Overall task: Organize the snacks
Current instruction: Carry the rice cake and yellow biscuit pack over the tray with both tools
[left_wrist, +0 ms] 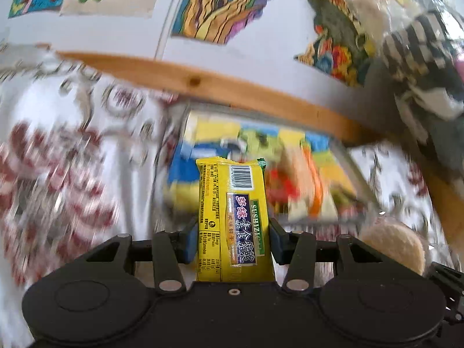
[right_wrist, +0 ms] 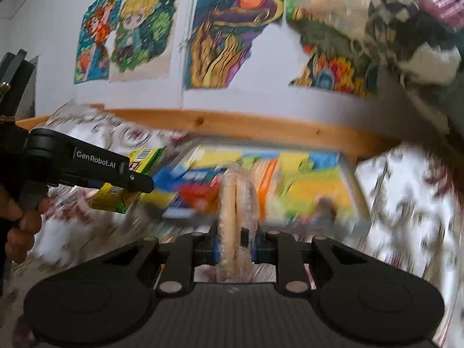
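A white wall (right_wrist: 261, 95) hung with bright coloured drawings (right_wrist: 226, 34) is seen behind a tabletop covered by a white cloth with a dark red print (left_wrist: 58, 174). A wooden rail (left_wrist: 203, 85) is seen running along the far edge of the tabletop, against the wall.

Near that far edge, just below the rail, a clear tray (right_wrist: 355, 191) is set on the cloth. It is filled with mixed snack packets (right_wrist: 313, 185) in yellow, blue, orange and red; blur keeps them from being told apart.

A yellow snack packet (left_wrist: 235, 220) with a barcode and a dark label is gripped upright between the two fingers of the left tool (left_wrist: 234, 240), which are closed against its sides. The packet is held above the cloth, in front of the tray's near side. In the right wrist view the same tool is seen from the side at the left edge, carried by a hand (right_wrist: 20, 220).

A round pale biscuit in a clear wrapper (right_wrist: 236, 217) is clamped edge-on in the right tool (right_wrist: 235, 245), its upper part standing in front of the tray. In the left wrist view the same biscuit is seen as a pale disc at the lower right.
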Available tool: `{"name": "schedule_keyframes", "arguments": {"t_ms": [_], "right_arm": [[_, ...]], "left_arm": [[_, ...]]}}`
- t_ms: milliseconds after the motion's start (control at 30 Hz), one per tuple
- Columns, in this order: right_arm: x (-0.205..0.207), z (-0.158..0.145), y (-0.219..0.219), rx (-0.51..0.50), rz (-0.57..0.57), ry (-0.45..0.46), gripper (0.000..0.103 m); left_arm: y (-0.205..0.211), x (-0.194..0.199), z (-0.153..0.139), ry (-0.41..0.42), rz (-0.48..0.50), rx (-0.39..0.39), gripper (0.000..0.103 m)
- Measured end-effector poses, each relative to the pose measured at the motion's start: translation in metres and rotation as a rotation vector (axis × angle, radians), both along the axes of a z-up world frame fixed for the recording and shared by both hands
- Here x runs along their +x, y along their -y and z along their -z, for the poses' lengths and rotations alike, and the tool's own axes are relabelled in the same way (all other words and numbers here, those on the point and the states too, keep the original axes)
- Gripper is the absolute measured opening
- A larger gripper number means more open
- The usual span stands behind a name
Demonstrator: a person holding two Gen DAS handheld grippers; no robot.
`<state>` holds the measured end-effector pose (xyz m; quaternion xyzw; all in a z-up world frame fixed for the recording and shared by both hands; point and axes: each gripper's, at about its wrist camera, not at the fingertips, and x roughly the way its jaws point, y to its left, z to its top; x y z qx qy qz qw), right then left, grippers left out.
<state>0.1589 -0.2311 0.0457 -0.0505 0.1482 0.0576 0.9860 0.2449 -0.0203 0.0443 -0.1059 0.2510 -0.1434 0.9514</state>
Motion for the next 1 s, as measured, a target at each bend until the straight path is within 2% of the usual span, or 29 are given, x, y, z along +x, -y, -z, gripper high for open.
{"name": "schedule_keyframes", "arguments": {"t_ms": [200, 400, 733, 767, 800, 867, 900, 933, 967, 1000], "right_arm": [[0.061, -0.014, 0.026, -0.025, 0.084, 0.024, 0.022], [0.116, 0.000, 0.042, -0.030, 0.132, -0.021, 0.022], [0.132, 0.018, 0.051, 0.047, 0.147, -0.044, 0.023], [0.131, 0.017, 0.051, 0.051, 0.145, -0.041, 0.032], [0.130, 0.016, 0.051, 0.054, 0.147, -0.041, 0.049], [0.129, 0.014, 0.053, 0.072, 0.133, -0.047, 0.070], [0.126, 0.013, 0.054, 0.077, 0.141, -0.044, 0.079], [0.122, 0.012, 0.055, 0.081, 0.150, -0.033, 0.084], [0.119, 0.011, 0.057, 0.087, 0.156, -0.024, 0.089], [0.114, 0.009, 0.058, 0.093, 0.163, -0.015, 0.089]], "left_arm": [[0.019, 0.067, -0.016, 0.024, -0.009, -0.036, 0.050], [0.037, 0.113, -0.007, -0.014, 0.025, -0.024, 0.050], [0.052, 0.136, 0.015, -0.042, 0.045, 0.043, 0.050], [0.052, 0.136, 0.016, -0.043, 0.043, 0.043, 0.050], [0.051, 0.136, 0.017, -0.048, 0.042, 0.040, 0.050], [0.051, 0.136, 0.017, -0.066, 0.047, 0.027, 0.051], [0.051, 0.135, 0.016, -0.071, 0.049, 0.028, 0.059], [0.052, 0.133, 0.015, -0.071, 0.053, 0.034, 0.065], [0.053, 0.130, 0.014, -0.063, 0.051, 0.039, 0.076], [0.053, 0.126, 0.013, -0.054, 0.043, 0.043, 0.081]]}}
